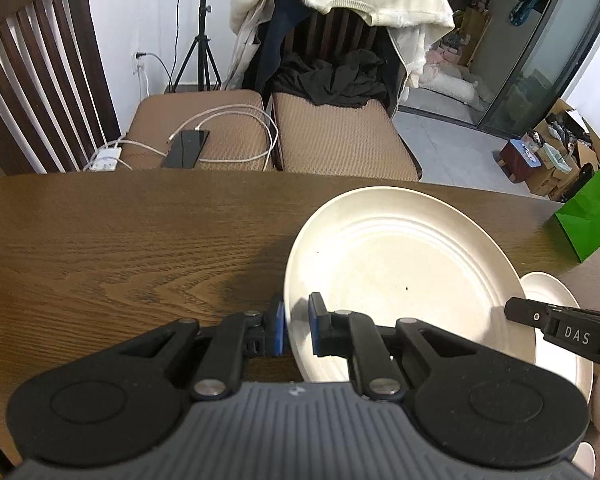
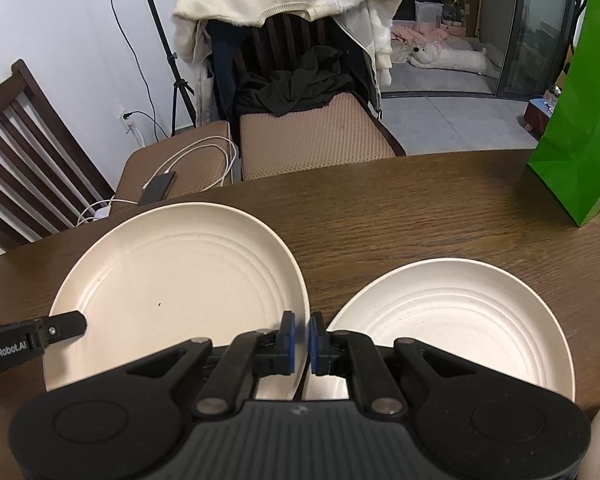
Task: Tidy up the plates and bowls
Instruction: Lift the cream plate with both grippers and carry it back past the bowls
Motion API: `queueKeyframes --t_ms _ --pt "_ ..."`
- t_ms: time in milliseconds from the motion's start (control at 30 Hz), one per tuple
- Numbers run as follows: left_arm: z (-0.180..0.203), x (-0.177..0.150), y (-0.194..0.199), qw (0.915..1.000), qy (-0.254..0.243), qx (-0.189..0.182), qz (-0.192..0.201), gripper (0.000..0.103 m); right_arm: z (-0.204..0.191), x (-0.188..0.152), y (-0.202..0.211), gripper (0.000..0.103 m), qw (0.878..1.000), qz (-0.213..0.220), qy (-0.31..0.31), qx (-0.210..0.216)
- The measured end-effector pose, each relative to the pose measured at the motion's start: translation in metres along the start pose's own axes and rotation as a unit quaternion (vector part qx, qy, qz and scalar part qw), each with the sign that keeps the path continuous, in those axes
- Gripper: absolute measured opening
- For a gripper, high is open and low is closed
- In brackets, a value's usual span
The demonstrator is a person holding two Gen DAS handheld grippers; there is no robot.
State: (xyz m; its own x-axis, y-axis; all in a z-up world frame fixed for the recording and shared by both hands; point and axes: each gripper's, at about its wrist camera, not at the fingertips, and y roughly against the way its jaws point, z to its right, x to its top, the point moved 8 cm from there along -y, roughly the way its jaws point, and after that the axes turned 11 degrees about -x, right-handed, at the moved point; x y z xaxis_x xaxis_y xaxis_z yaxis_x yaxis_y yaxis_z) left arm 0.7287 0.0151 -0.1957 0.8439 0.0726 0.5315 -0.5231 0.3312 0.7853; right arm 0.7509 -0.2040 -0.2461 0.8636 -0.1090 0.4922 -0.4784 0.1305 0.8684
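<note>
Nearest to us, the left claw (image 1: 296, 330) has its blue pads clamped on the left rim of the large cream plate (image 1: 404, 276), one pad outside the rim and one on the inner face. In the right wrist view the right claw (image 2: 302, 342) pinches the opposite, right rim of that same plate in the same way, its jaws drawn almost together. So we carry the plate between both claws, and from its shadow on the wood we judge it to be lifted a little off the brown desk (image 1: 120, 240).

We take the plate for stiff and fairly light, with a smooth, perhaps slippery surface. It may chip if dropped. The raised rim is the sensible place to grip, and two opposed grips keep it from tipping. A thin rim gives little purchase, so we would keep both claws level with each other.

Both claws point steeply downward toward the desk, side by side, each one's finger showing at the edge of the other's view.

Just beyond to the right lies a second cream plate (image 2: 456, 320) flat on the desk, the likely place to stack. Farther off stands a green paper bag (image 2: 580, 120), and past the desk edge are cushioned chairs (image 1: 340, 140).
</note>
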Motion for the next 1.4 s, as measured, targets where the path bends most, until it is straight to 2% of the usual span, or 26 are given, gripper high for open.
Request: queueKeyframes --t_ms 333,800,1400 --pt "0.017 0.004 0.043 0.9996 -0.015 0.001 0.023 0.012 0.005 0.003 0.043 0.007 1.000 0.018 -0.008 0.008" --pt "0.039 -0.010 0.089 0.9991 -0.022 0.004 0.036 0.012 0.019 -0.009 0.090 0.007 0.999 0.030 -0.011 0.016" --pt "0.046 -0.026 0.140 0.9981 -0.013 0.014 0.059 0.012 0.020 -0.028 0.139 0.007 0.999 0.042 0.005 0.027"
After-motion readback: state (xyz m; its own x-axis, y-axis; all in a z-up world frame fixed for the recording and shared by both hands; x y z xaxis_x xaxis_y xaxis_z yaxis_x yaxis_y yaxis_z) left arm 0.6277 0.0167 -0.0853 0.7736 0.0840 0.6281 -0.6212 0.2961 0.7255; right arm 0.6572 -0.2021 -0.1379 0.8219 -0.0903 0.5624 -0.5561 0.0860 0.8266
